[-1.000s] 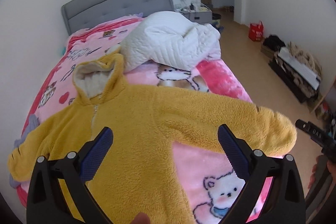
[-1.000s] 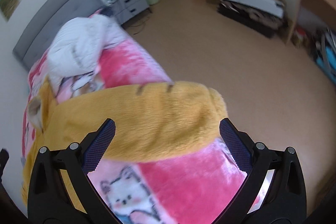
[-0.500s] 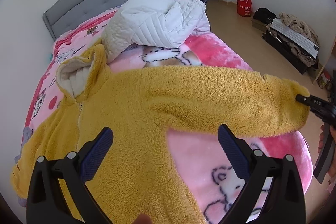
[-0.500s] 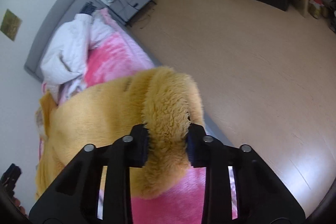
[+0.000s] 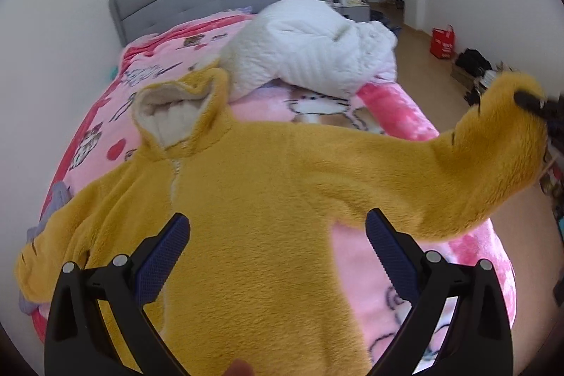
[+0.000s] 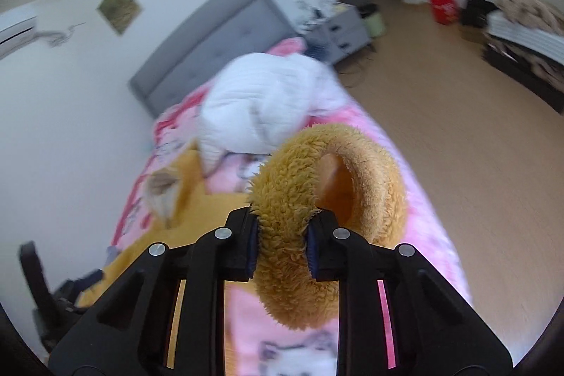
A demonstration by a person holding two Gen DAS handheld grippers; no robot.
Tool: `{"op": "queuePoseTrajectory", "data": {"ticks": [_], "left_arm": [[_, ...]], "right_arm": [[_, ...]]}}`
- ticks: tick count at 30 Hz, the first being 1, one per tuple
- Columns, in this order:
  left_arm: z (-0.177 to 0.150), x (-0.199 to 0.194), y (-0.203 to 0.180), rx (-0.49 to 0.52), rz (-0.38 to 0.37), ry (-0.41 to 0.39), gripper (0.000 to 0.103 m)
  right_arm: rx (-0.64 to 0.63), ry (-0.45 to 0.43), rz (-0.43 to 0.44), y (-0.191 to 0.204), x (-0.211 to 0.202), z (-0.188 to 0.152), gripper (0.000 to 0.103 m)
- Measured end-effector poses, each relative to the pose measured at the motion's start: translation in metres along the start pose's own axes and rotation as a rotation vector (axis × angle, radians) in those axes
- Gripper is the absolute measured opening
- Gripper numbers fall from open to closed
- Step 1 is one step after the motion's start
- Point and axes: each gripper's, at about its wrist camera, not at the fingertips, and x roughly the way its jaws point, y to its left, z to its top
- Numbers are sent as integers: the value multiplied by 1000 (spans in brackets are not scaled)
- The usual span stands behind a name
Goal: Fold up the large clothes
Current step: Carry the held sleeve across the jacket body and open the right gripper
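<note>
Fleece, thick and mustard-yellow, makes up the hooded one-piece garment (image 5: 253, 207) spread front-up across the pink cartoon-print blanket (image 5: 405, 115) on the bed. At the left its far sleeve (image 5: 63, 235) lies flat near the blanket's edge, untouched. The left gripper (image 5: 278, 245) hovers over the torso with its jaws spread wide, holding nothing. Beyond the cream-lined hood (image 5: 176, 115) sits a white quilted bundle (image 5: 310, 55). At the right, the right gripper (image 6: 282, 244) is clamped on the fluffy cuff (image 6: 317, 178) of the other sleeve, lifted clear of the bed. I judge the fabric soft, bulky and limp, light enough to carry by one edge but prone to sagging; cuffs, hems and shoulder seams offer the surest hold.
</note>
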Motion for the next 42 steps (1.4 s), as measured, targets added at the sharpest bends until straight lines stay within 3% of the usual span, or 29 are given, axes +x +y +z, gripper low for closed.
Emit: {"op": "queuePoseTrajectory", "data": {"ticks": [4,10,15,20,22,27,30,33,34,36,42], "left_arm": [[-15,5,63,-48,18,9,98],[-38,15,179,-57,29,3,98],[-59,17,277,-83,76,12,98],[-88,34,388,-206,164,81,98],[-102,40,425,-255,200,105,98],[-129,51,483,-316,280,156,98],[-139,60,503,-343,289,177,98],[-146,63,512,-360,281,180,98],[-147,65,514,-364,275,179,98],[-148,68,517,-370,260,179,98],[-131,68,515,-376,210,137,98]], "right_arm": [[-121,29,142,109,37,9,20],[-250,89,224,266,116,-19,20],[-305,227,252,379,214,-73,20],[-432,419,184,469,314,-156,20],[-466,509,185,492,347,-196,20],[-624,625,61,514,405,-274,20],[-602,715,10,498,429,-299,21],[-636,737,-6,490,436,-312,25],[-653,739,2,490,439,-314,28],[-641,730,70,492,435,-308,52],[-443,613,317,484,375,-245,79]]}}
